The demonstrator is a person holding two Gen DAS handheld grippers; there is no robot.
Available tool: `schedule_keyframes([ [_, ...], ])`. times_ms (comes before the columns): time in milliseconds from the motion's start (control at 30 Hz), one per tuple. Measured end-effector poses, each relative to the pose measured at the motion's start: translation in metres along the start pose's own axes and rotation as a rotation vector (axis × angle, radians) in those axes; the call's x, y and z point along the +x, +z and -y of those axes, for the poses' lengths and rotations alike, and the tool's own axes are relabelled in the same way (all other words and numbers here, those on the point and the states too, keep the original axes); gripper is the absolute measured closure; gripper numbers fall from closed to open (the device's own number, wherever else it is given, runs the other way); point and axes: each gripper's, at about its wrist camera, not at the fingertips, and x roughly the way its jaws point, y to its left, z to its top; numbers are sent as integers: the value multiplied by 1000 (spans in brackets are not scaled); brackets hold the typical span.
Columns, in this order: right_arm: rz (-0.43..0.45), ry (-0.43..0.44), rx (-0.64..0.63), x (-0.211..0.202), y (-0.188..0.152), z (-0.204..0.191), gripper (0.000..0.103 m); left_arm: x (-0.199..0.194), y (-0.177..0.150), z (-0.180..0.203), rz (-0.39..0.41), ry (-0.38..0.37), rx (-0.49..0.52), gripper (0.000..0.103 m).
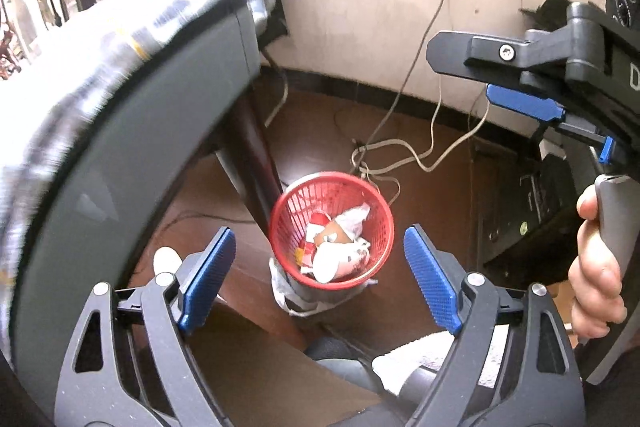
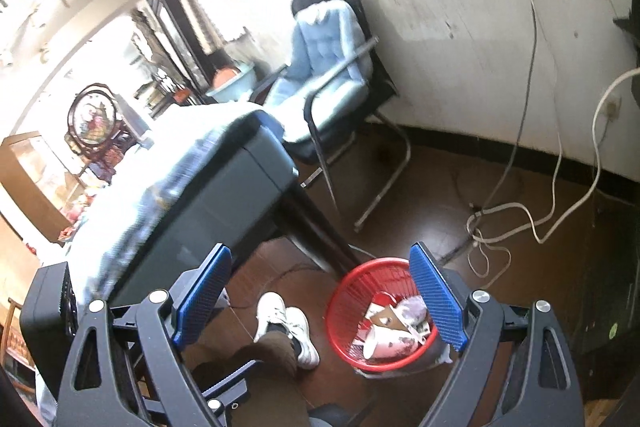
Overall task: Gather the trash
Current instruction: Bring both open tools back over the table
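A red mesh basket (image 1: 320, 187) stands on the brown floor beside a table leg. In it lie paper cups and crumpled wrappers (image 1: 340, 251). My left gripper (image 1: 320, 279) hovers above the basket, open, with nothing between its blue pads (image 1: 208, 279). The right gripper (image 1: 472, 83) shows at the upper right of the left wrist view, held by a hand (image 1: 596, 259). In the right wrist view the right gripper (image 2: 320, 303) is open and empty, high over the floor. The basket (image 2: 352, 291) sits partly behind its right pad (image 2: 438, 303), with the trash (image 2: 388, 335) inside.
A grey table (image 1: 160, 147) with a clear cover fills the left; its dark leg (image 1: 256, 163) stands next to the basket. A chair with a blue cushion (image 2: 328, 67) sits by the wall. Cables (image 2: 520, 219) trail on the floor. White shoes (image 2: 288, 323) rest near the basket.
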Motion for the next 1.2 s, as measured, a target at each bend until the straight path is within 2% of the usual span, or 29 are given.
schedule_keyframes([
  [333,139,91,-96,-74,11,-55,13,-92,-11,1,195,90,-10,15],
  [767,242,202,-247,-143,1,-134,6,-210,-53,-44,435,237,-135,7],
  [1000,221,248,-329,-145,-12,-182,6,-257,-82,-88,510,328,-260,7],
  [1200,159,284,-391,-127,-23,-229,6,-279,-106,-132,536,420,-363,7],
])
